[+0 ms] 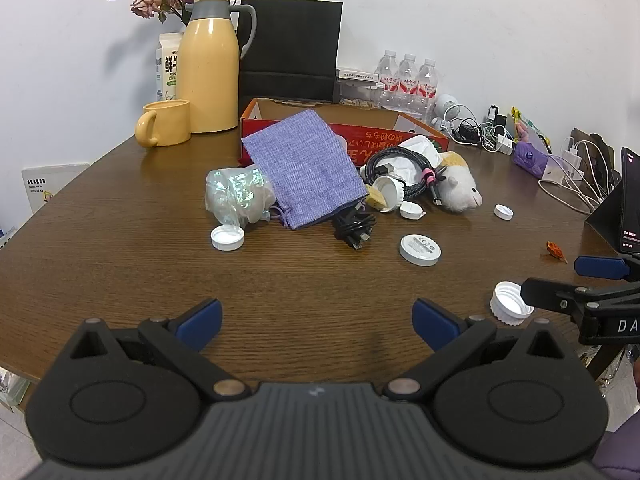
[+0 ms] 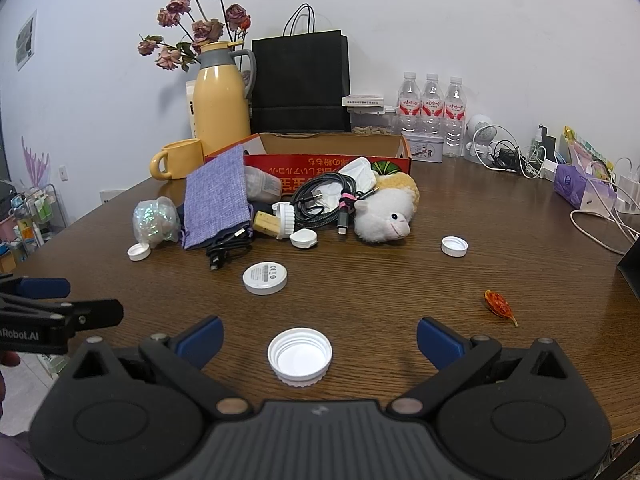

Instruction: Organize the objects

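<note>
A clutter pile lies mid-table in front of a red cardboard box (image 1: 416,136) (image 2: 304,160): a purple cloth pouch (image 1: 304,172) (image 2: 214,200), a shiny plastic bag (image 1: 234,196), coiled black cables (image 2: 320,200), a plush sheep (image 2: 386,214) and several white lids. A white cap (image 2: 300,355) (image 1: 509,302) lies open side up between the fingers of my right gripper (image 2: 319,340), which is open and not touching it. My left gripper (image 1: 318,322) is open and empty over bare table near the front edge.
A yellow thermos (image 1: 208,68), yellow mug (image 1: 164,123), black paper bag (image 1: 292,46) and water bottles (image 1: 406,80) stand at the back. Chargers and white cords (image 1: 568,168) crowd the right side. A round white puck (image 2: 265,277) and an orange scrap (image 2: 498,304) lie on the table.
</note>
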